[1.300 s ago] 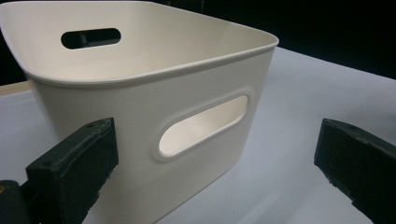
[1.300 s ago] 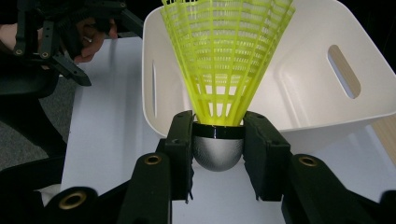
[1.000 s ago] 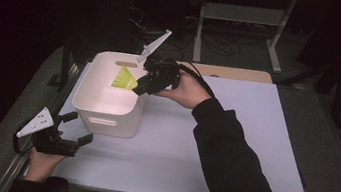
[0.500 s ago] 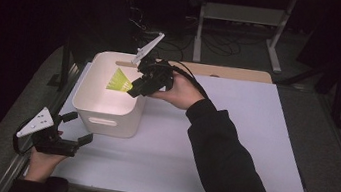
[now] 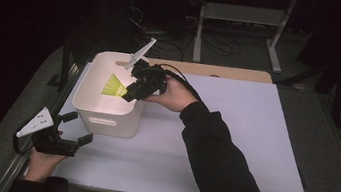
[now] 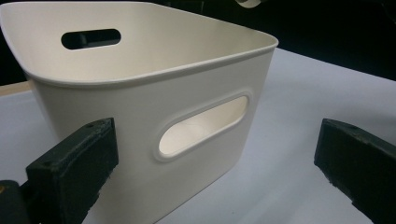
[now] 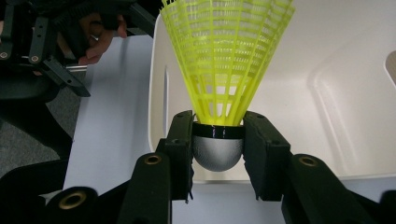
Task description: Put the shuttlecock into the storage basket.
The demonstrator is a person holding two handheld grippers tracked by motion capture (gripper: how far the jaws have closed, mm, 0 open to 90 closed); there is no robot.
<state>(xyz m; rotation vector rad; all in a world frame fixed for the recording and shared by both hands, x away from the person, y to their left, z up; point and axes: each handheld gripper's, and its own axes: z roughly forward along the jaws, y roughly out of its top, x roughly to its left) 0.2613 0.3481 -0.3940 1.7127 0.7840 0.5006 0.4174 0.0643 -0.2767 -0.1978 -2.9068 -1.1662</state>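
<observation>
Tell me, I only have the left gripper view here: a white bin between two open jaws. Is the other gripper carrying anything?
Observer: Yes. The right gripper is shut on a yellow shuttlecock, clamped at its grey rounded cork.
Operator: Where is it relative to the bin?
Observer: In the high view the shuttlecock sits over the white bin's opening, skirt pointing toward the far left corner.
Operator: Anything already in the bin?
Observer: The part of the bin floor seen in the right gripper view is bare.
Operator: And my left gripper?
Observer: The left gripper is open, on the table just short of the bin's near wall.
</observation>
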